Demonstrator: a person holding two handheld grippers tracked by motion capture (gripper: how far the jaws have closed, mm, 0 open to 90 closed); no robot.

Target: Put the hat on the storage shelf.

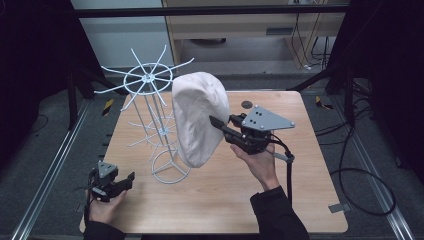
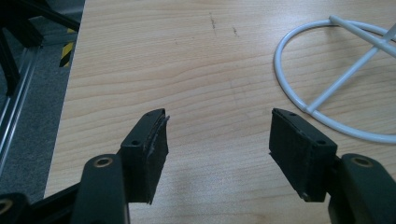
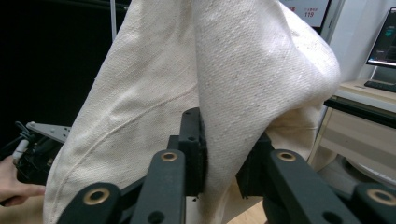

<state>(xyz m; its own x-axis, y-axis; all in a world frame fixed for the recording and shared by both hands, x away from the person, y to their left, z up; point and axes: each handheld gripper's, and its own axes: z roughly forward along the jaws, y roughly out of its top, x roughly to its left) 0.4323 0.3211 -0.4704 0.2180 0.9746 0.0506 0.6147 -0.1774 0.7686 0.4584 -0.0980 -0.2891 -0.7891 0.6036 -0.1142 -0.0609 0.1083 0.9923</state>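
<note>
The wooden bench is carrying a white wire rack toward its left edge. The cream cloth hat is hanging mid-bench, the right gripper pinching its fabric. Near the front-left corner, the left gripper is resting, jaws spread.

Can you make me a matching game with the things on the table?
Things:
1. cloth
2. rack
3. left tongs
4. table

States:
A. open, holding nothing
B. white wire, standing upright
C. wooden, under everything
D. cream, pinched by the right tongs

Pairs: 1-D, 2-B, 3-A, 4-C
</note>
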